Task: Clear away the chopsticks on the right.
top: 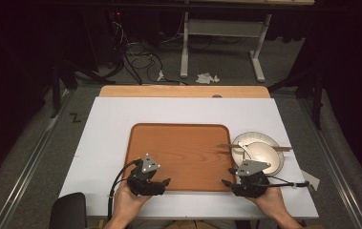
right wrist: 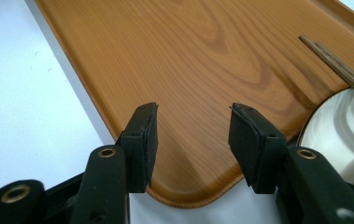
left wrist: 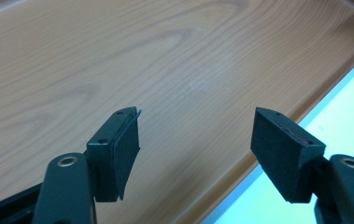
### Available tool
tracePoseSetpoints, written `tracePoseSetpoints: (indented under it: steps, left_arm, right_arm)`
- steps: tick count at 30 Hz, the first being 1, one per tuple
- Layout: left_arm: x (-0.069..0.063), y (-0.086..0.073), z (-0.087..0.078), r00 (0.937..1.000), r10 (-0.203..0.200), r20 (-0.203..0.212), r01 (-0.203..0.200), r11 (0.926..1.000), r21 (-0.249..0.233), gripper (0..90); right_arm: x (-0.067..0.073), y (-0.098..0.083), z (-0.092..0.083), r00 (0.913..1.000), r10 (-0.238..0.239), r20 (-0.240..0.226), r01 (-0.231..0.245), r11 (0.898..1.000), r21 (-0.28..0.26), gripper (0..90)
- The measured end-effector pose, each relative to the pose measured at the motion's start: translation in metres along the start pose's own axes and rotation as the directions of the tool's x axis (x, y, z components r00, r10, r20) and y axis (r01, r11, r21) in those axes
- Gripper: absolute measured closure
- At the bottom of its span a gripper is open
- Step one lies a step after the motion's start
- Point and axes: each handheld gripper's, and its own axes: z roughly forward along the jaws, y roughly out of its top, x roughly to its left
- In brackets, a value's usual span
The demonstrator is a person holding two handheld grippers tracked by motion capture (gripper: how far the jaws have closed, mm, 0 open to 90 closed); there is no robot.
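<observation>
High view shows the white table (top: 107, 124) carrying a wooden tray (top: 181, 152) at its middle, the landmark here. Just beside the tray's right edge sits a white bowl (top: 264, 160) stacked on a plate (top: 245, 137), with chopsticks (top: 283, 148) lying across them and reaching over the tray's right rim. The left gripper (top: 163, 183) hovers at the tray's near left corner, its fingers (left wrist: 125, 144) spread apart over the tray's wood with nothing between them. The right gripper (top: 228, 182) hovers at the tray's near right corner, fingers (right wrist: 144, 140) likewise released and holding nothing.
</observation>
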Motion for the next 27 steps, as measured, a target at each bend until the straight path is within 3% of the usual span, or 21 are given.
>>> tracePoseSetpoints:
  steps: [10, 16, 20, 27]
  left_arm:
    - [-0.0008, 0.0009, -0.0005, 1.0000, 0.008, 0.005, -0.008, 1.0000, -0.002, 33.0]
    - [-0.0008, 0.0061, 0.0012, 0.9994, -0.017, 0.029, 0.015, 0.9980, 0.061, 29.6]
    - [-0.0043, 0.0086, -0.0020, 0.9998, 0.003, 0.019, -0.004, 0.9990, 0.044, 27.9]
    - [-0.0015, 0.0063, -0.0053, 0.9999, 0.000, 0.012, -0.001, 0.9998, 0.021, 26.2]
  right_arm:
    - [-0.0016, -0.0023, 0.0008, 1.0000, 0.004, -0.005, -0.004, 1.000, 0.008, 51.6]
    - [-0.0016, -0.0026, -0.0007, 1.0000, 0.000, -0.001, 0.000, 1.000, 0.005, 51.4]
    - [-0.0013, -0.0027, -0.0012, 1.0000, 0.004, -0.002, -0.004, 1.000, 0.002, 51.4]
    - [-0.0046, -0.0008, -0.0063, 1.0000, 0.002, -0.007, -0.002, 1.000, -0.013, 51.3]
